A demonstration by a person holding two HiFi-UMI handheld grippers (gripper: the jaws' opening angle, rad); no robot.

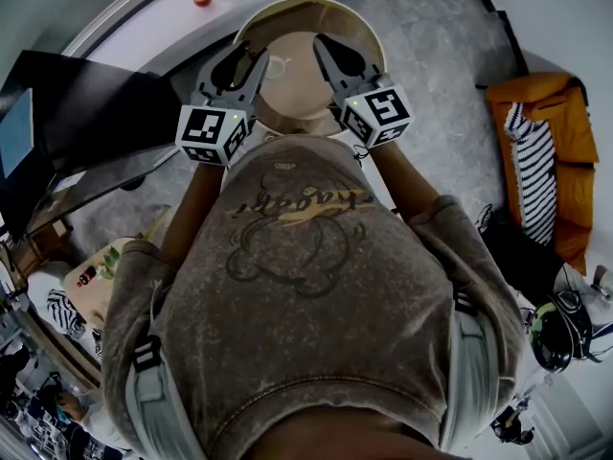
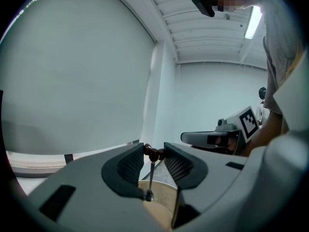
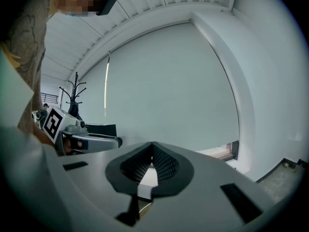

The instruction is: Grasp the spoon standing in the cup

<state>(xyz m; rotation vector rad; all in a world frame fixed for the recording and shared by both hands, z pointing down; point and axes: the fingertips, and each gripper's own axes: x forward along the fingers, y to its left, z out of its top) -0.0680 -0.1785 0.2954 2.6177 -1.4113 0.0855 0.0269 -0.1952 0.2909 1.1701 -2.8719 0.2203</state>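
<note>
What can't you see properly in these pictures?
- cup: in the head view only a small pale shape beside the left gripper; in the left gripper view hidden behind that gripper's body.
- spoon: too small to find in the head view; the left gripper view does not show whether its bowl sits in the cup.
- round table: in the right gripper view nearly all hidden behind the right gripper.
</note>
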